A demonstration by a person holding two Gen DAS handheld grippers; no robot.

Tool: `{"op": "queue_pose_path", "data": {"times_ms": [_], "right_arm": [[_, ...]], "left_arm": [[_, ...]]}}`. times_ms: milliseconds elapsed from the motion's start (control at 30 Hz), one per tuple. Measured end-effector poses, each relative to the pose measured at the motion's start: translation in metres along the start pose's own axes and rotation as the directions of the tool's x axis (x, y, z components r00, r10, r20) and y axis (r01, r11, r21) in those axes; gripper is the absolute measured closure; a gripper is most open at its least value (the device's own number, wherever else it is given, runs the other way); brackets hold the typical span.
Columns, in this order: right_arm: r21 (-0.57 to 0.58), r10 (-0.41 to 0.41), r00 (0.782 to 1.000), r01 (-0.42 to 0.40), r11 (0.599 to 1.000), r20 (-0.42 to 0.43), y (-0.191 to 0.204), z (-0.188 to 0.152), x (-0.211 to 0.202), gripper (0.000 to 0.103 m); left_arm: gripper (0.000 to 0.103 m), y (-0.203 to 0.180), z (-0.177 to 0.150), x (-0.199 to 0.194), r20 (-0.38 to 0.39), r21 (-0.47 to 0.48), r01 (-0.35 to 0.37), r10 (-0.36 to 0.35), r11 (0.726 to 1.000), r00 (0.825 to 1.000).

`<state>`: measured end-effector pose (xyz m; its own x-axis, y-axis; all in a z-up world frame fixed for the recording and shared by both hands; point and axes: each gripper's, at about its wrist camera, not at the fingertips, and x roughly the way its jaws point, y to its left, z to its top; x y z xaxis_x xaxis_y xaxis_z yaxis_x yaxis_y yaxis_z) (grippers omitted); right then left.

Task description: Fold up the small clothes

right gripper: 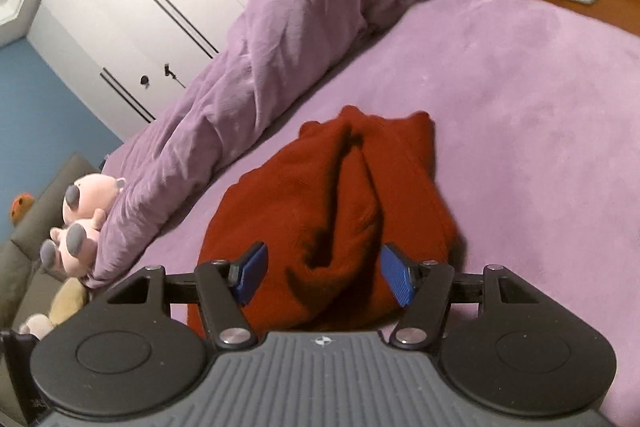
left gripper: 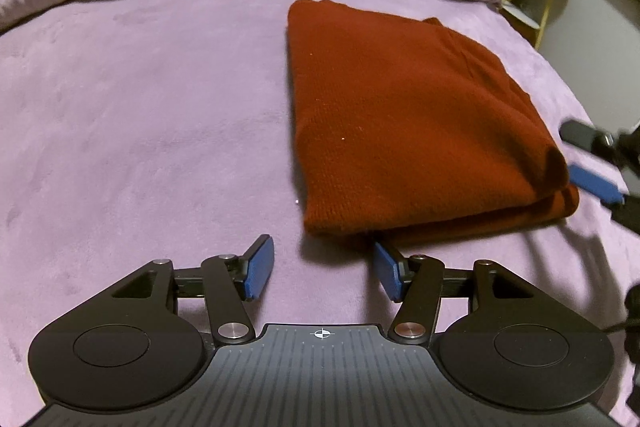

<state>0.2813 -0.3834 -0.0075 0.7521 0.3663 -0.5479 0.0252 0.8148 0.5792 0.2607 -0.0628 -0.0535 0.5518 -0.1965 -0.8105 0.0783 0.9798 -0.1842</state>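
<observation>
Just beyond both spread hand-held grippers (left gripper: 324,267) (right gripper: 324,277) lies the folded red garment (left gripper: 400,115)

Ahead of the left claw (left gripper: 324,269), whose matt black plastic links carry shiny metal pins and ribbed blue pads (left gripper: 259,271), lies a dark red sweater (left gripper: 400,123) of coarse, fuzzy knit on the bed (left gripper: 140,107) covered in soft, matt purple plush.
</observation>
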Motion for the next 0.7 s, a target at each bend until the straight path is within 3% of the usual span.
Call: {"op": "queue_pose_path", "data": {"times_ms": [100, 167, 233, 267, 300, 400, 467, 533, 600, 633, 667, 700], "right_arm": [[-0.018, 0.001, 1.000, -0.001, 1.000, -0.018, 0.004, 0.014, 0.018, 0.038], [-0.032, -0.053, 0.997, 0.051, 0.998, -0.058, 0.000, 0.020, 0.041, 0.036], [0.000, -0.031, 0.997, 0.031, 1.000, -0.077, -0.006, 0.026, 0.057, 0.036], [0.022, -0.010, 0.996, 0.012, 1.000, -0.086, -0.006, 0.029, 0.061, 0.038], [0.026, 0.003, 0.996, -0.001, 1.000, -0.089, -0.004, 0.032, 0.063, 0.049], [-0.025, 0.029, 0.995, -0.031, 0.999, -0.100, 0.007, 0.033, 0.070, 0.063], [-0.050, 0.020, 0.991, -0.026, 0.998, -0.129, 0.009, 0.032, 0.081, 0.063], [-0.010, 0.040, 0.986, -0.042, 0.999, -0.159, 0.006, 0.030, 0.094, 0.058], [0.010, 0.044, 0.987, -0.043, 0.999, -0.155, 0.008, 0.034, 0.101, 0.060], [-0.025, 0.026, 0.988, -0.030, 0.999, -0.151, 0.014, 0.036, 0.102, 0.068], [-0.105, -0.013, 0.991, -0.001, 0.994, -0.131, 0.026, 0.037, 0.101, 0.084], [-0.211, -0.063, 0.994, 0.043, 0.976, -0.089, 0.041, 0.037, 0.096, 0.090]], "left_arm": [[0.043, 0.004, 0.000, -0.001, 0.002, -0.039, -0.001, 0.002, 0.999, 1.000], [0.043, 0.005, 0.002, 0.001, 0.002, -0.051, -0.002, 0.002, 0.999, 1.000], [0.043, 0.004, 0.003, 0.001, 0.004, -0.049, -0.002, 0.003, 0.999, 1.000], [0.043, 0.006, 0.004, 0.000, 0.003, -0.049, 0.001, -0.001, 0.999, 1.000], [0.043, 0.007, 0.005, -0.001, 0.009, -0.052, 0.002, -0.002, 0.999, 1.000], [0.039, 0.010, 0.007, -0.002, 0.022, -0.046, -0.011, 0.012, 0.999, 1.000], [0.038, 0.008, 0.005, 0.000, 0.027, -0.028, -0.020, 0.020, 0.999, 0.999], [0.036, 0.003, 0.004, 0.000, 0.040, 0.009, -0.037, 0.036, 0.999, 0.999], [0.033, -0.002, 0.001, 0.000, 0.053, 0.036, -0.059, 0.057, 0.998, 0.997], [0.033, -0.003, 0.001, 0.000, 0.055, 0.040, -0.066, 0.064, 0.997, 0.996], [0.033, -0.003, 0.001, -0.001, 0.055, 0.039, -0.067, 0.065, 0.997, 0.996], [0.033, -0.003, 0.001, -0.002, 0.052, 0.036, -0.067, 0.065, 0.997, 0.997]]}}
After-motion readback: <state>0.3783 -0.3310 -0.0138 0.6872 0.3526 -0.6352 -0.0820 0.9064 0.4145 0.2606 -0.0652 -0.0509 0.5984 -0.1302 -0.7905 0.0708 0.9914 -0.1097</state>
